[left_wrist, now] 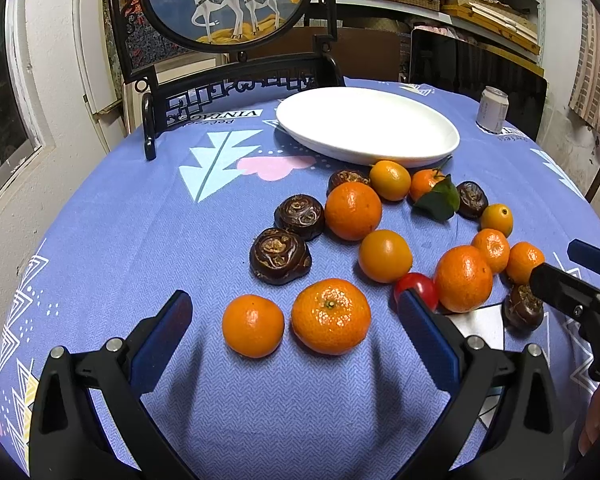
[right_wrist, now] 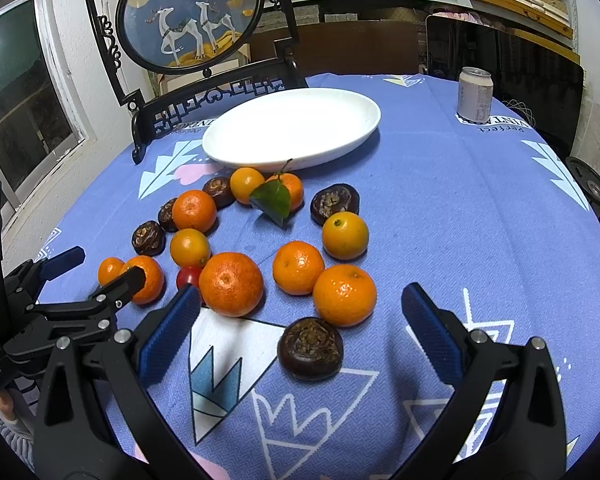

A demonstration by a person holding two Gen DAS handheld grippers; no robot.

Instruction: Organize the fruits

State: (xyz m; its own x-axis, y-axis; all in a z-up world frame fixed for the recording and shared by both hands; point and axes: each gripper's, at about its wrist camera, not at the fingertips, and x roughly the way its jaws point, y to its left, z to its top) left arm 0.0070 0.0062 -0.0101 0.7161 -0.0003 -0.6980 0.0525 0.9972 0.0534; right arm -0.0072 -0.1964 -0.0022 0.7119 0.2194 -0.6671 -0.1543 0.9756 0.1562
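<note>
Both grippers were spread wide and held nothing: the left gripper [left_wrist: 296,344] stood low in its own view with two mandarins [left_wrist: 331,315] lying between and just ahead of its blue pads, and the right gripper [right_wrist: 300,328] stood likewise over a dark water chestnut [right_wrist: 310,347] in the lower centre of its frame. The fruits lay loose on the blue patterned desk [left_wrist: 148,216], mandarins, smaller yellow-orange citrus, dark chestnuts and one red tomato [left_wrist: 418,285], in a band across the middle of each frame, while the white oval plate [left_wrist: 420,148] sat bare at the upper centre, just beyond the farthest fruit. The step in hand was judged to be the first pick, with nothing yet on the plate. The next move would call for lowering one gripper around a single fruit, closing gently enough to avoid bruising, and carrying it up-frame to the plate; the paired mandarins sat near each other, so the pads would need to straddle only one. The left wrist view showed the right gripper entering at the right edge beside a chestnut, and showed the mandarin pair in full. The right wrist view showed the left gripper at the lower left, its near finger overlapping a mandarin so that contact could not be told, and gave a fuller sight of the drink can [right_wrist: 475,94] at the upper right
</note>
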